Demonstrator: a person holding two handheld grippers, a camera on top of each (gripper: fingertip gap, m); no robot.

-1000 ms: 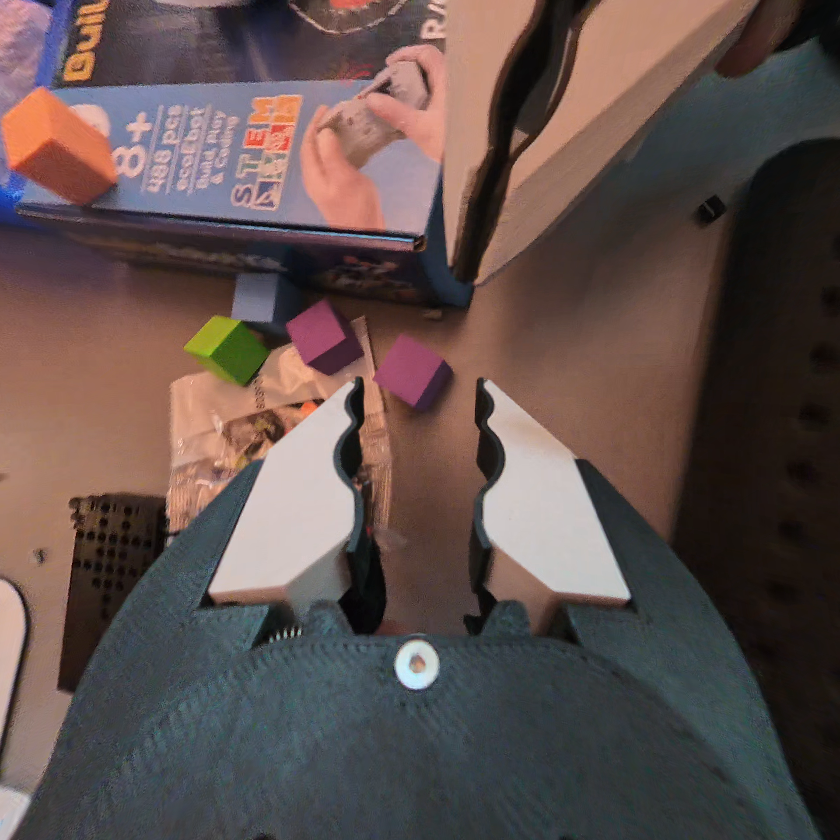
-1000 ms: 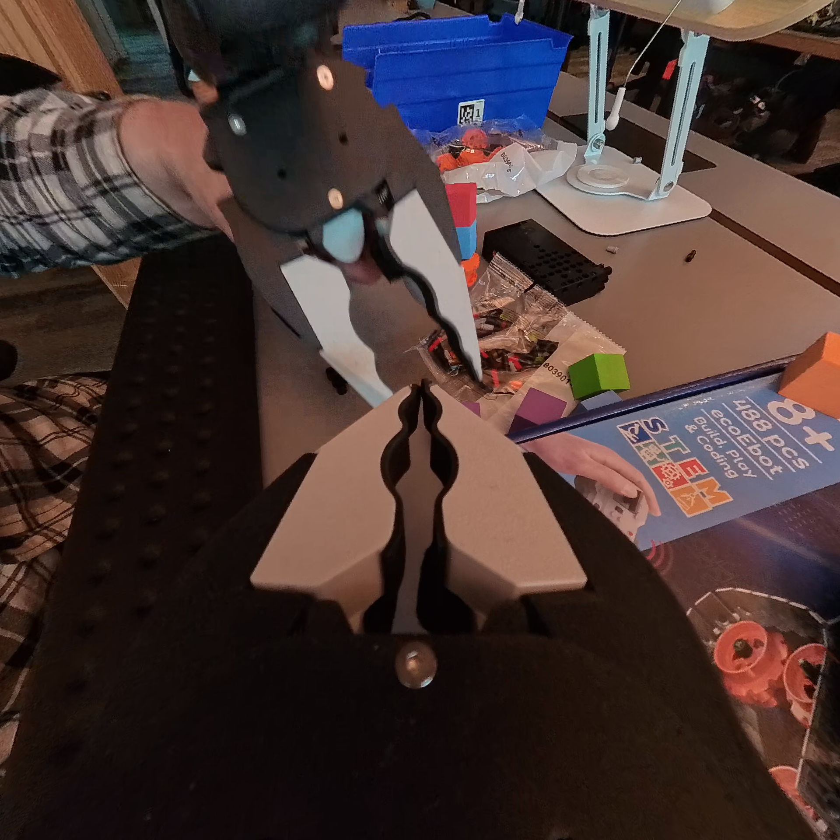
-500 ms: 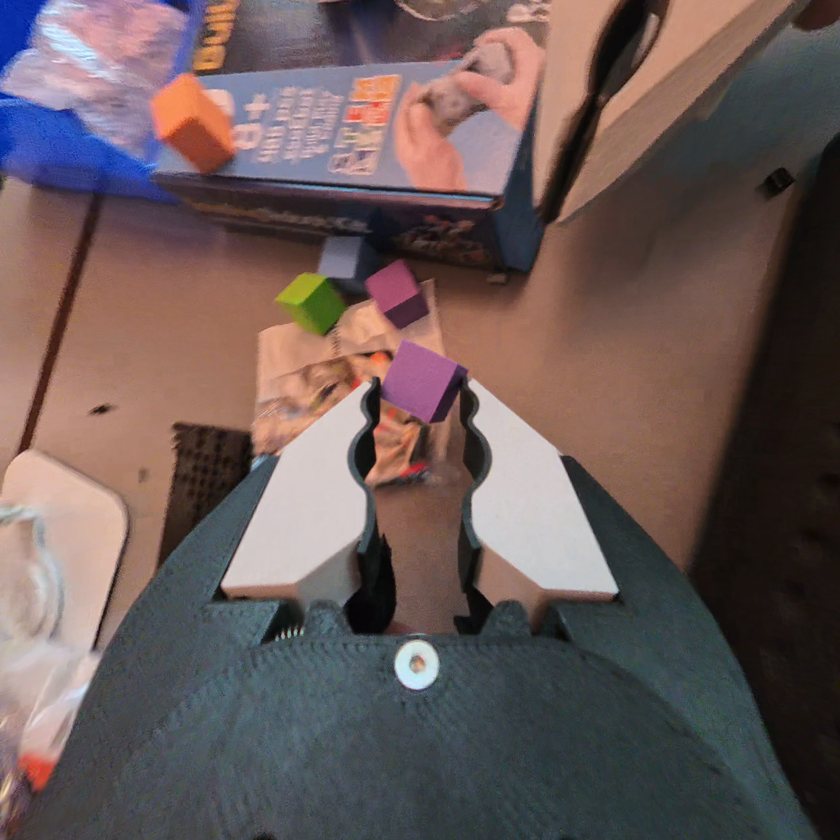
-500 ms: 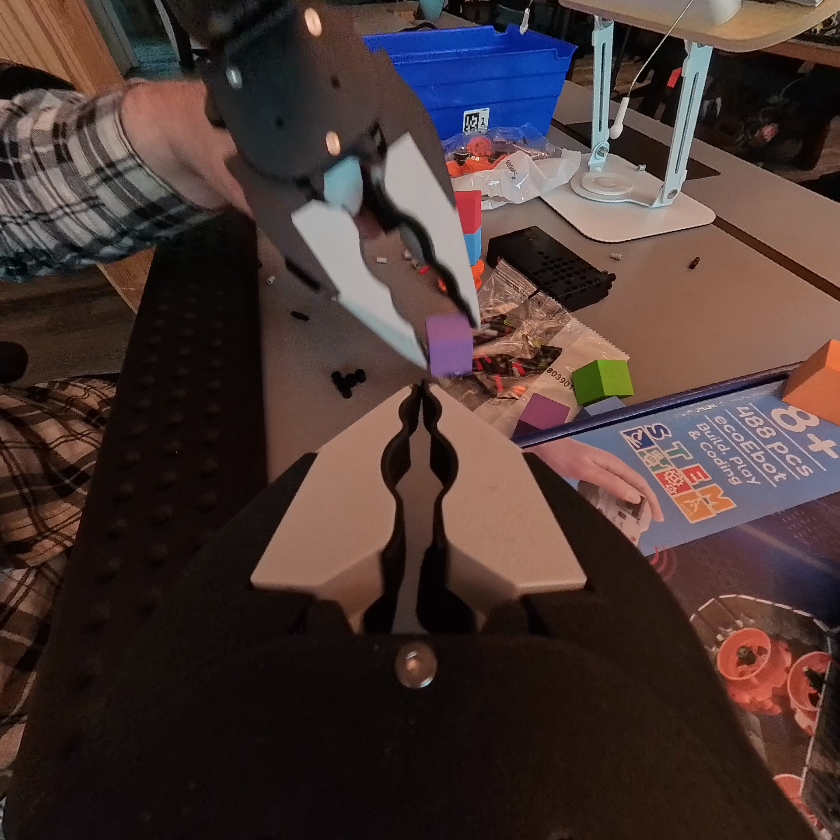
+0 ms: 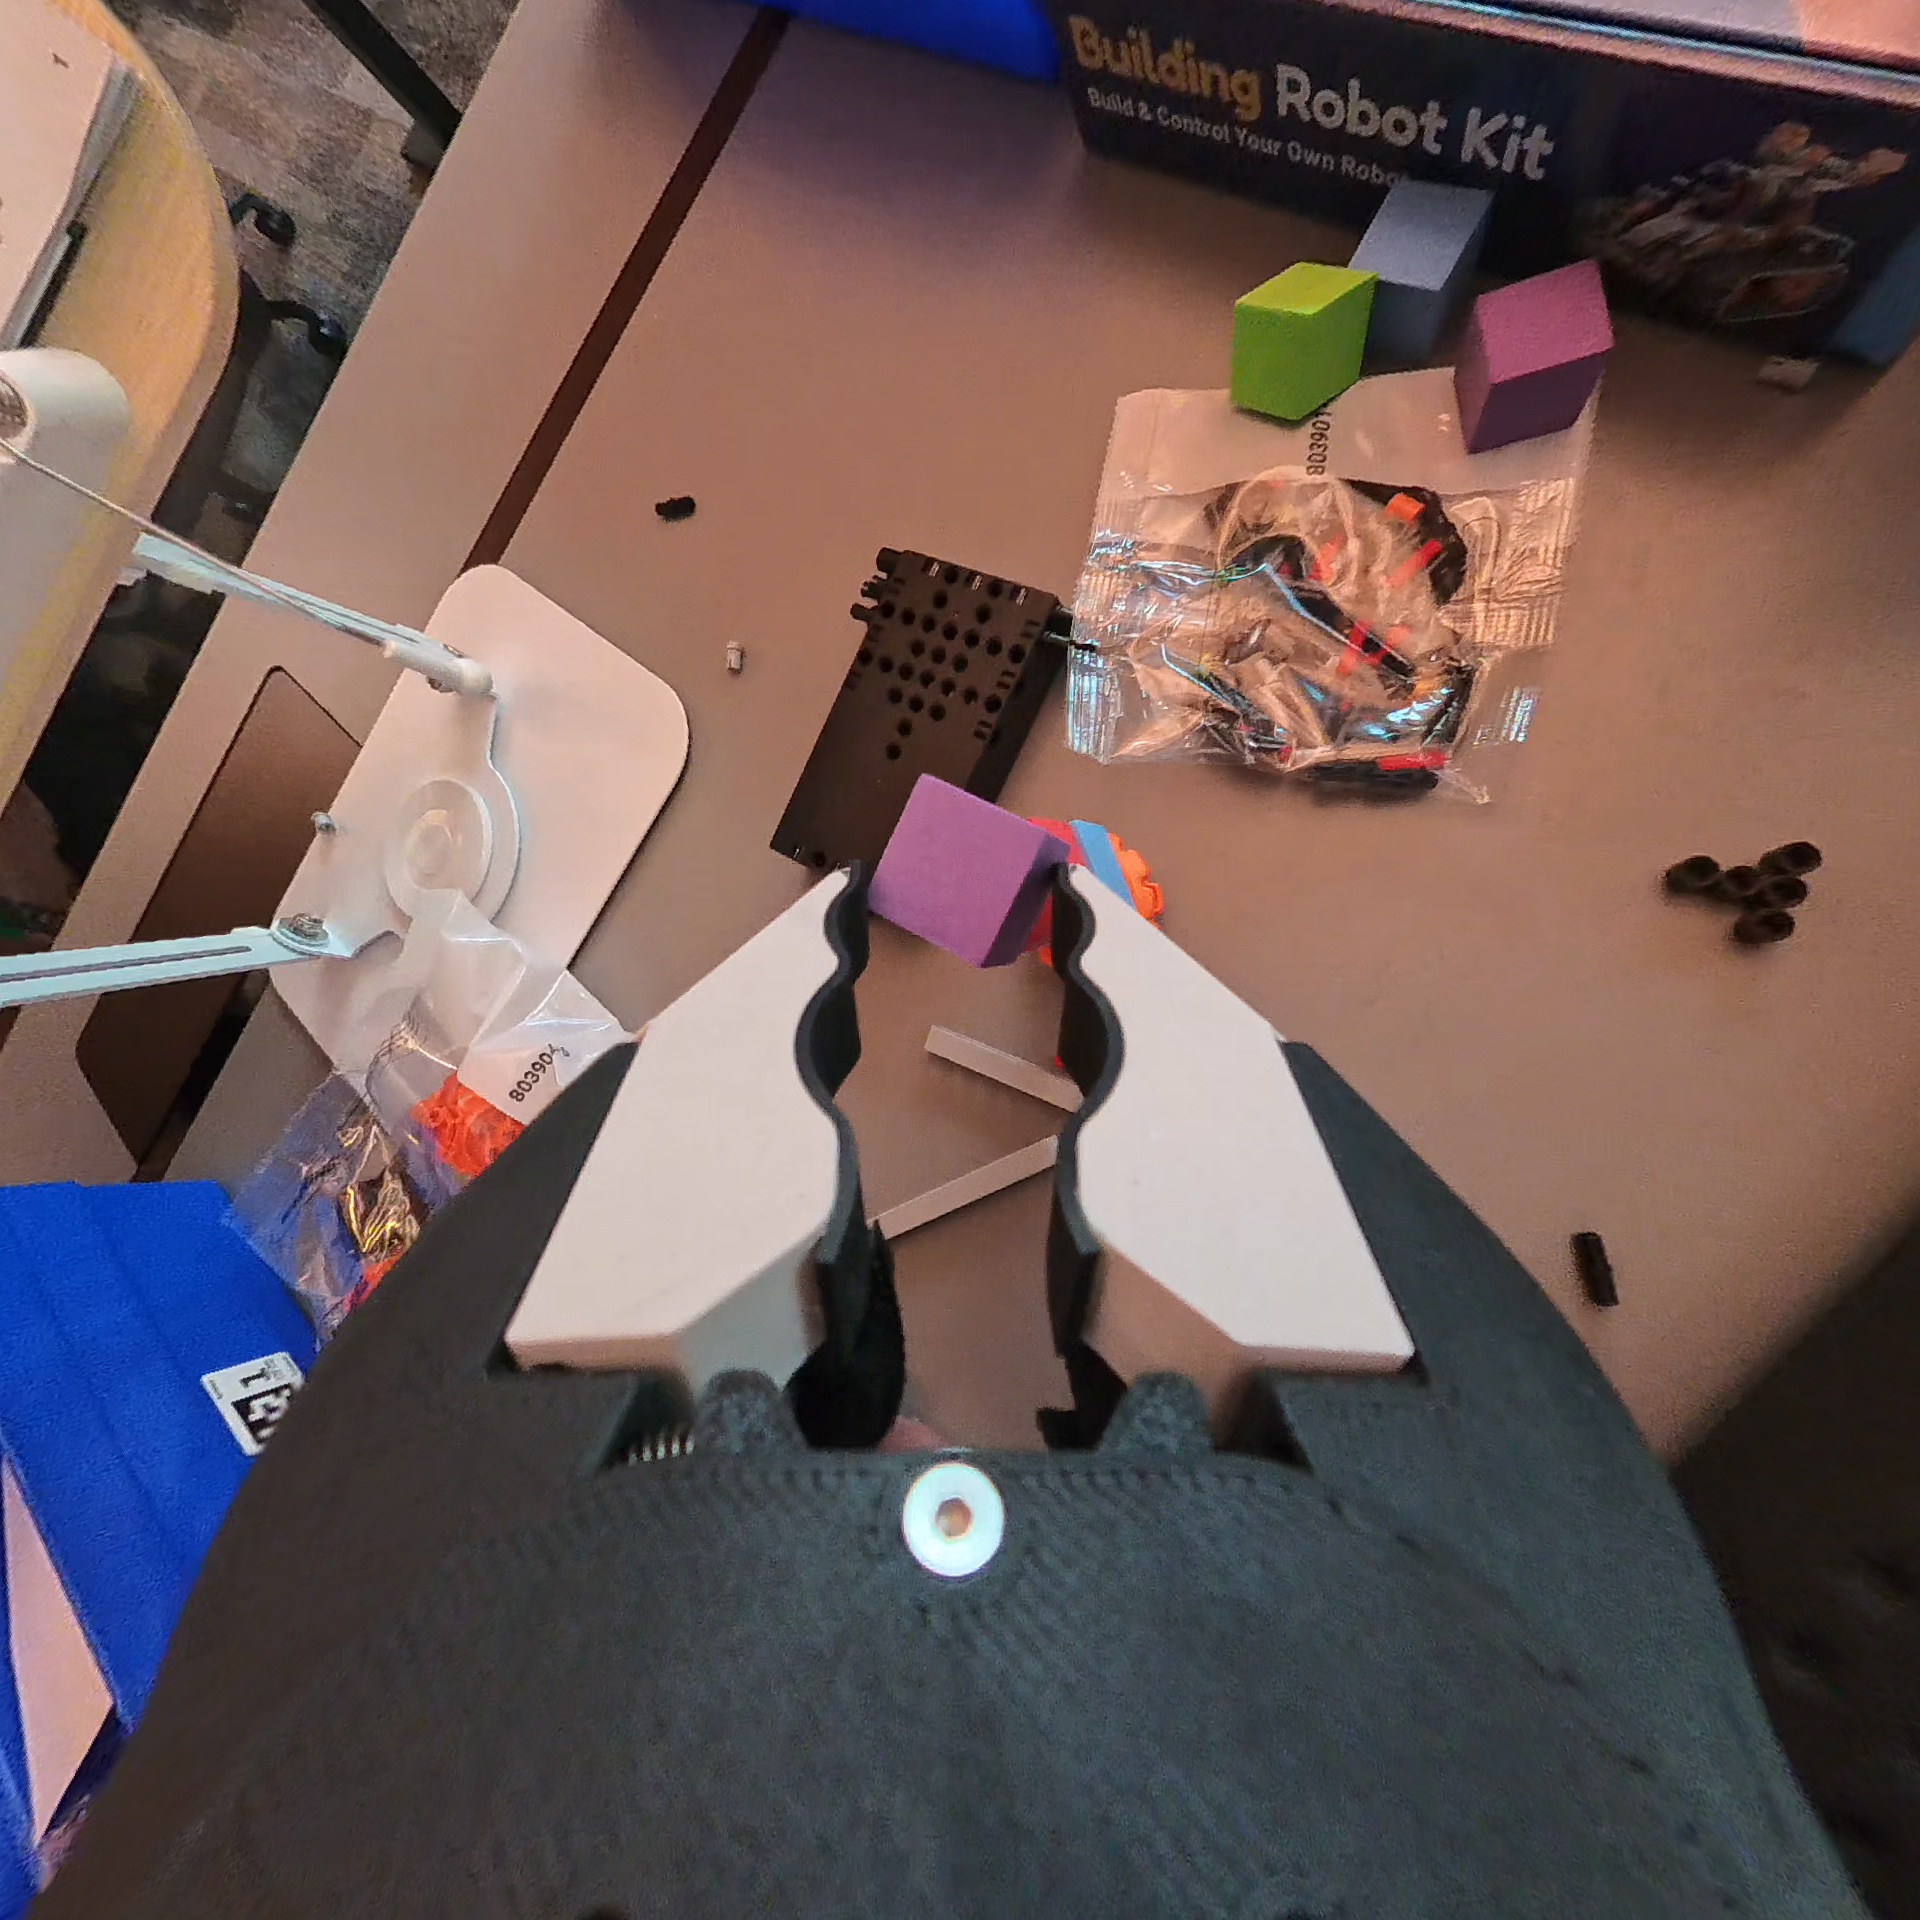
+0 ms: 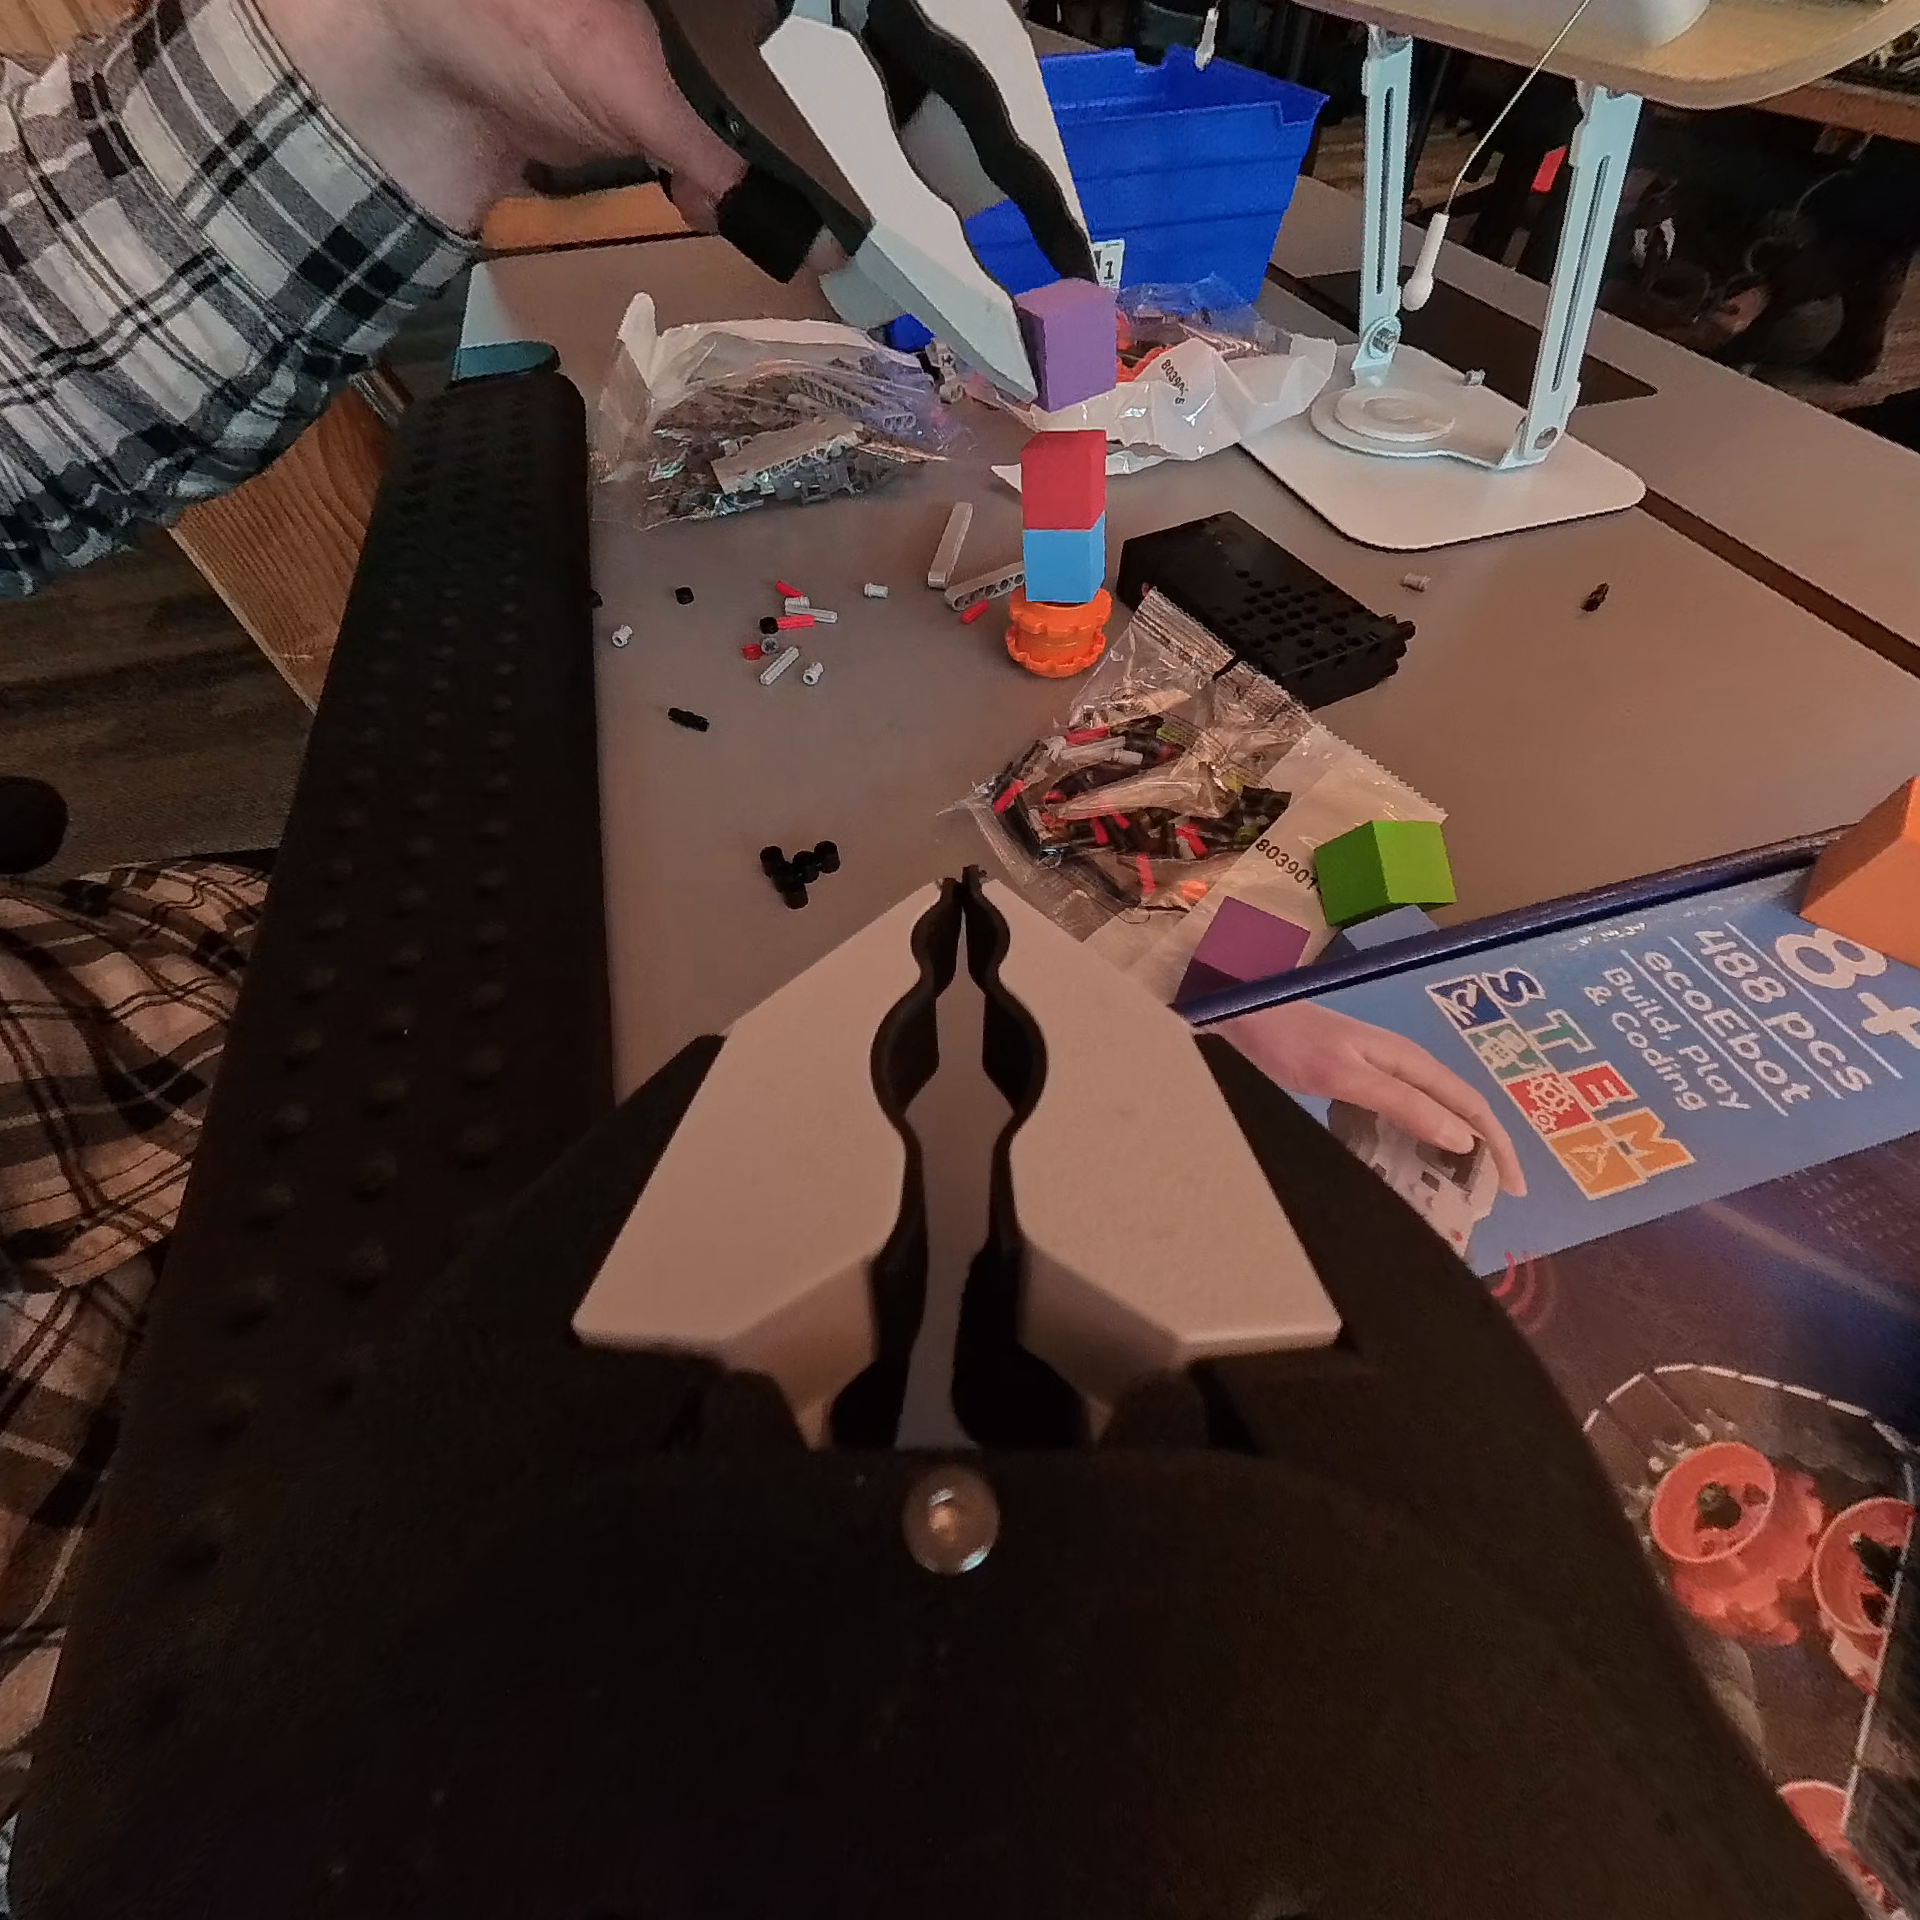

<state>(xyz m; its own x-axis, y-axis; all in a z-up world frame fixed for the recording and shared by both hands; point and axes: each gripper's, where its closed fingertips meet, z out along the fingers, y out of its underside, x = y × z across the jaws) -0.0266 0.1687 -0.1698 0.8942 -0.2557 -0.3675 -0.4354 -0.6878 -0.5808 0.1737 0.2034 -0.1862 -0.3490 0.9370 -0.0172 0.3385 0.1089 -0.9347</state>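
Observation:
My left gripper (image 5: 958,883) is shut on a purple cube (image 5: 961,871) and holds it in the air. In the right wrist view the same gripper (image 6: 1049,343) holds that cube (image 6: 1068,343) just above a stack: a red cube (image 6: 1062,480) on a blue cube (image 6: 1062,561) on an orange gear wheel (image 6: 1058,634). The purple cube is apart from the red one. My right gripper (image 6: 958,894) is shut and empty, low above the table near a blue kit box (image 6: 1621,1039). A second purple cube (image 5: 1527,358) and a green cube (image 5: 1299,338) lie by the box.
A clear bag of small parts (image 5: 1330,623), a black perforated block (image 5: 925,696), a white stand base (image 5: 499,748), a blue bin (image 6: 1174,166), an orange cube (image 6: 1870,873) on the box, loose pins (image 6: 790,634) and grey beams (image 5: 997,1060) lie on the table. A black studded panel (image 6: 436,790) runs along the left. My right fingertips sit around 20 centimetres from my left ones.
My left gripper closed on the purple cube, lifted it off the table and carried it away from the box to above the red and blue stack. My right gripper has stayed shut and still.

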